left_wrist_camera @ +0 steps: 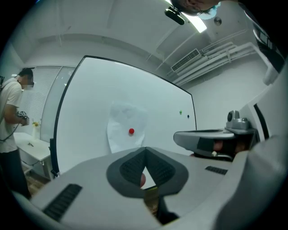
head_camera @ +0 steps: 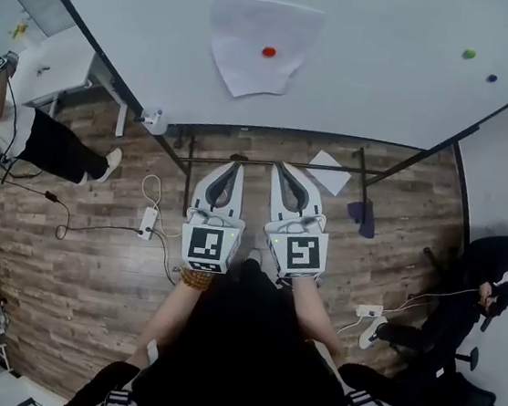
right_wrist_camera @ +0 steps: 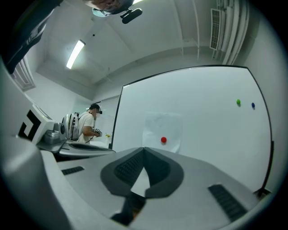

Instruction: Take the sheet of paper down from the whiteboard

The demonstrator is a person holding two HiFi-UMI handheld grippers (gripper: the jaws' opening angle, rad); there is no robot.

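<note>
A white sheet of paper (head_camera: 258, 44) hangs on the whiteboard (head_camera: 379, 84), pinned by a red magnet (head_camera: 269, 51). The left gripper view shows the sheet (left_wrist_camera: 126, 132) and its magnet (left_wrist_camera: 131, 131) straight ahead; the right gripper view shows the paper (right_wrist_camera: 163, 130) and the magnet (right_wrist_camera: 163, 139) above the jaws. My left gripper (head_camera: 236, 161) and right gripper (head_camera: 280, 167) are held side by side, pointing level at the board, some way short of it. Both are shut with nothing between their jaws.
A green magnet (head_camera: 469, 55) and a blue magnet (head_camera: 491, 78) sit on the board's right part. The board's metal stand (head_camera: 191, 155) rests on the wood floor, with a loose sheet (head_camera: 328, 173) beneath. One person (head_camera: 32, 135) stands at the left, another (head_camera: 493, 273) sits at the right. Cables and a power strip (head_camera: 148, 222) lie on the floor.
</note>
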